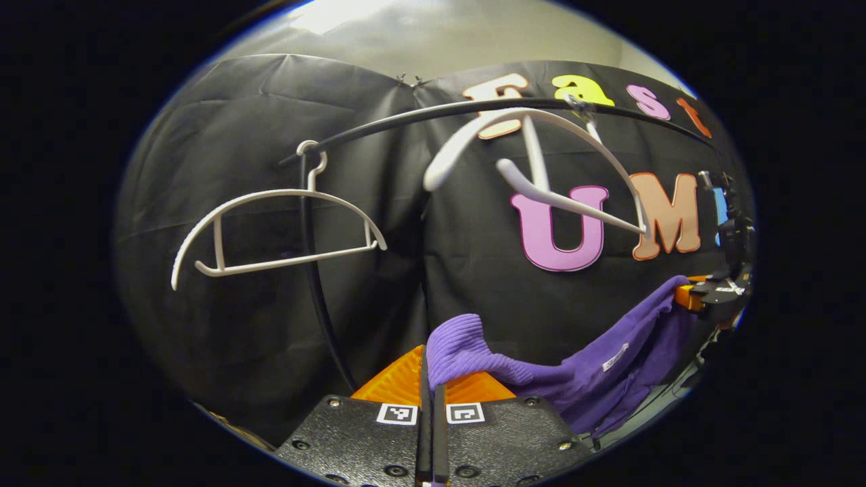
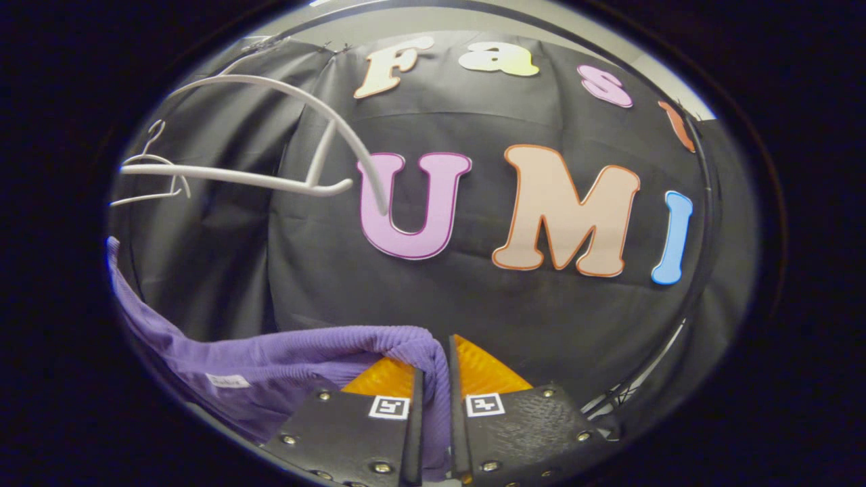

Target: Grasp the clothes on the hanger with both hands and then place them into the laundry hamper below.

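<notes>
I have the left gripper (image 1: 431, 382) clenched on one end of the purple garment (image 1: 595, 368), the cloth pinched between both fingers. The right gripper (image 2: 433, 379) grasps the other end likewise, so the garment (image 2: 270, 358) hangs between them below two bare white hangers (image 1: 277, 230) on the rail (image 1: 406, 118).

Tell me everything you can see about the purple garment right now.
The purple garment is soft ribbed knit cloth with a small pale tag sewn inside. It is off the white hangers, which hang bare on the black rail above. It sags as a sling between the two grippers: the left gripper pinches one bunched edge, the right gripper pinches the other, both fully closed on the fabric. The hamper is out of view.
</notes>
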Motion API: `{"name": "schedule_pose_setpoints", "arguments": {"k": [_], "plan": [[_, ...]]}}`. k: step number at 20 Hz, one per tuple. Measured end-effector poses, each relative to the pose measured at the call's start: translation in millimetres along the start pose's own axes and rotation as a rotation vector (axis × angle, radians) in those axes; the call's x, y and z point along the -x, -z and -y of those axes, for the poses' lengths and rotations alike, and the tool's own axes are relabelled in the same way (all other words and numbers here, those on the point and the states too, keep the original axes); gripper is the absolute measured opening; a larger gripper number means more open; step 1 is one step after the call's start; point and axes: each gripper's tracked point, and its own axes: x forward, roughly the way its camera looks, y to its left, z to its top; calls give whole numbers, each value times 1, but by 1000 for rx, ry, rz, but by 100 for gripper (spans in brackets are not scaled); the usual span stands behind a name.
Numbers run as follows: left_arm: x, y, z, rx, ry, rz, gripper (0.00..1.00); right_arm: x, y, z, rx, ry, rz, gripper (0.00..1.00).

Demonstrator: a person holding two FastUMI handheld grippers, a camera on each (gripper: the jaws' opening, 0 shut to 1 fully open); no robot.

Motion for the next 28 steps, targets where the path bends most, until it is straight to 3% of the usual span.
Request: {"name": "schedule_pose_setpoints", "arguments": {"k": [8, 13, 19, 28], "plan": [[-12, 18, 66, -64, 147, -7, 3, 21, 7, -63, 4, -145, -12, 16], [-21, 24, 98, 4, 223, -17, 2, 30, 19, -100, -10, -245, -37, 16], [-37, 63, 115, 72, 253, -101, 0, 31, 69, -118, 3, -284, -133, 17], [-41, 150, 130, 35, 288, -288, 2, 49, 156, -128, 46, -305, -302, 17]]}}
